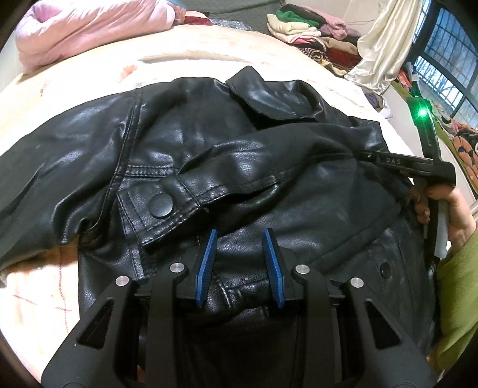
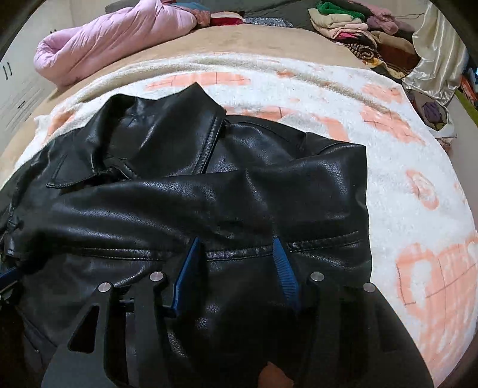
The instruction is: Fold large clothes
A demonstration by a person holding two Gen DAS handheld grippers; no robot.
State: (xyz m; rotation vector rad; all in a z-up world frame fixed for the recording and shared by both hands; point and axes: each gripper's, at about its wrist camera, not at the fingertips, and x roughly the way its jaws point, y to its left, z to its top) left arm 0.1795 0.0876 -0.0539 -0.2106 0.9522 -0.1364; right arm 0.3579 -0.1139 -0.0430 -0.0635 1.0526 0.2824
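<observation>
A black leather jacket (image 1: pixel 209 143) (image 2: pixel 179 203) lies spread on the bed, collar (image 1: pixel 269 95) toward the far side. One sleeve is folded across its body, and the cuff with a snap button (image 1: pixel 161 206) rests just ahead of my left gripper (image 1: pixel 239 231). The left gripper's blue pads pinch a bunched fold of the jacket's near hem. My right gripper (image 2: pixel 236 241) (image 1: pixel 369 156) grips the jacket's right side, its pad tips sunk into a thick fold of leather. A hand (image 1: pixel 454 209) in a green sleeve holds it.
A white fleece blanket with pink patches (image 2: pixel 403 179) (image 1: pixel 44 298) covers the bed. A pink quilt (image 2: pixel 113 38) lies at the far left and a stack of folded clothes (image 2: pixel 352 24) at the far right. A cream curtain (image 1: pixel 385 44) hangs by the window (image 1: pixel 448 59).
</observation>
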